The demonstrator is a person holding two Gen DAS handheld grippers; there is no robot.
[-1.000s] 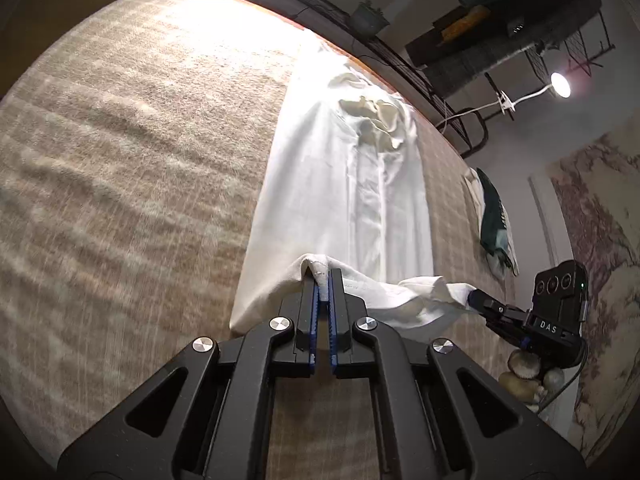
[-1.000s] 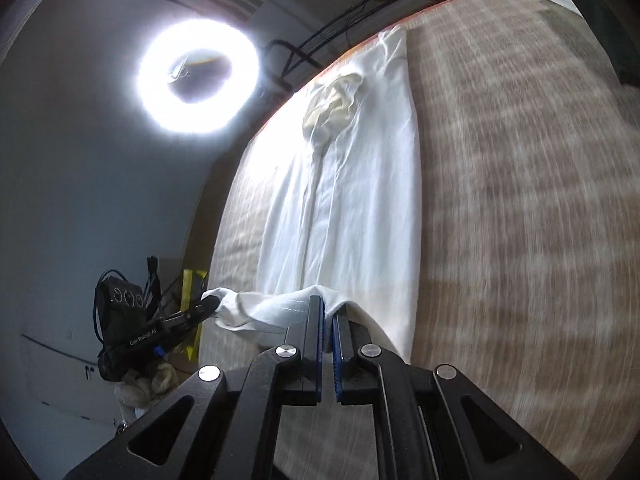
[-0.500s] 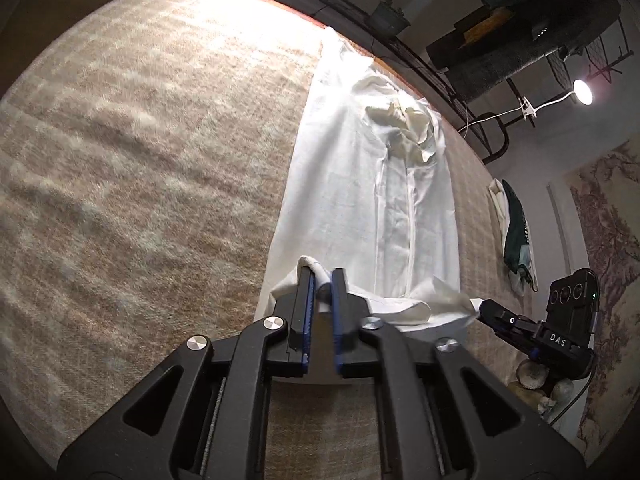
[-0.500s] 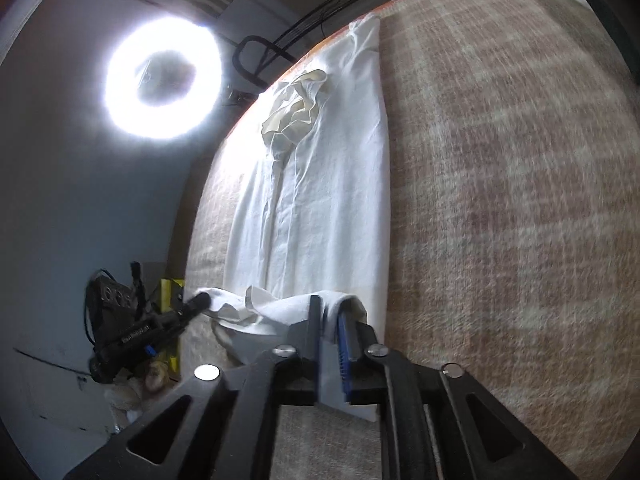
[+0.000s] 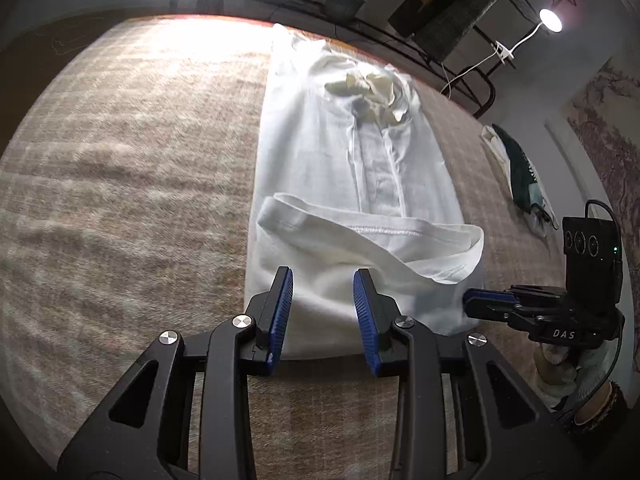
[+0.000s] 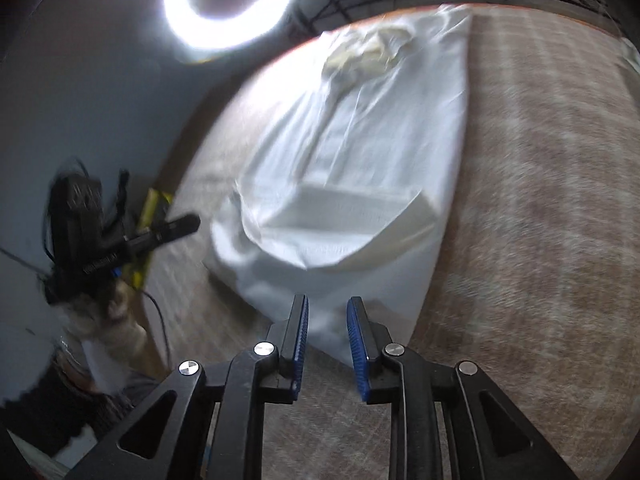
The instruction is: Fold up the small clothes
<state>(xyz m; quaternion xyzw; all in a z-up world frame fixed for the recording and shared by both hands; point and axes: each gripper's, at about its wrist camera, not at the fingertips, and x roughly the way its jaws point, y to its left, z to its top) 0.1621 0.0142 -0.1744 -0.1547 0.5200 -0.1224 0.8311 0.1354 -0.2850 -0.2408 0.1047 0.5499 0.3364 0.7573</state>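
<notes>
1. My left claw (image 5: 323, 280) is spread apart, its ribbed blue pads holding nothing; the black linkage arms and round silver pivots fill the low part of the left wrist view.
2. My right claw (image 6: 327, 307) is also parted, with a narrower gap, and grips nothing. This view is smeared with blur.
3. The white garment (image 5: 344, 168) lies lengthwise on the desk (image 5: 132, 168), which is covered in a coarse beige plaid weave with a fuzzy nap.
4. The fabric is thin, soft cotton, creased along a central placket. A crumpled cream collar (image 5: 370, 90) bunches at the far end.
5. The near hem (image 5: 372, 232) is folded back over the body, its stitched double seam showing; the fold sits loose and puffed, not flat.
6. Both claws hover just above the garment's near edge. The right claw shows at the garment's right corner (image 5: 490, 304), close beside it; whether it touches I cannot tell.
7. A ring light (image 6: 230, 4) glares above the far end. A dark green and white cloth (image 5: 520, 176) lies well apart, on the desk's right side.
</notes>
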